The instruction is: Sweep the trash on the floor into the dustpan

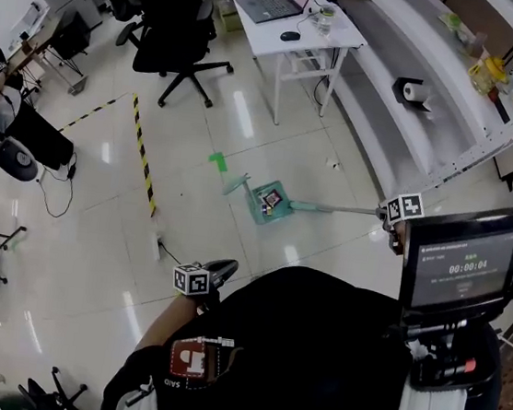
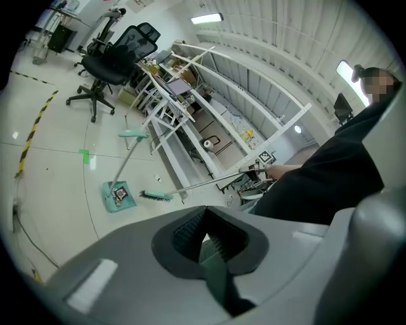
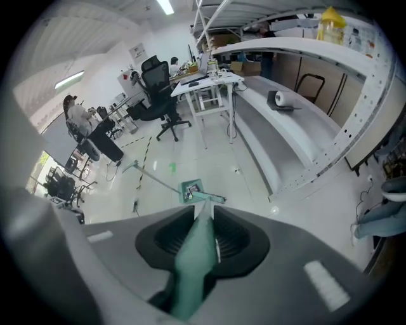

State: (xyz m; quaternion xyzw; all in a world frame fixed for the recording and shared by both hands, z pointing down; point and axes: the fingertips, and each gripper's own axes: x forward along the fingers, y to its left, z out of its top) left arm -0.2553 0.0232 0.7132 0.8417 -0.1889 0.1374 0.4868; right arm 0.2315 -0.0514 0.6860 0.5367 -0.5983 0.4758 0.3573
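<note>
Your right gripper (image 1: 389,214) is clamped on the teal grip of the broom (image 1: 339,209). Its brush (image 1: 295,205) lies on the floor just right of the teal dustpan (image 1: 257,208), which already holds trash (image 1: 272,199). Your left gripper (image 1: 211,276), near your body, is closed on a dark green piece (image 2: 216,270) of unclear identity.

Trash (image 1: 273,201) in dustpan (image 1: 257,212), broom (image 1: 305,205) just right of it, desk (image 1: 338,36) behind, chair (image 1: 172,24) left of desk, shelving (image 1: 392,123) at right
</note>
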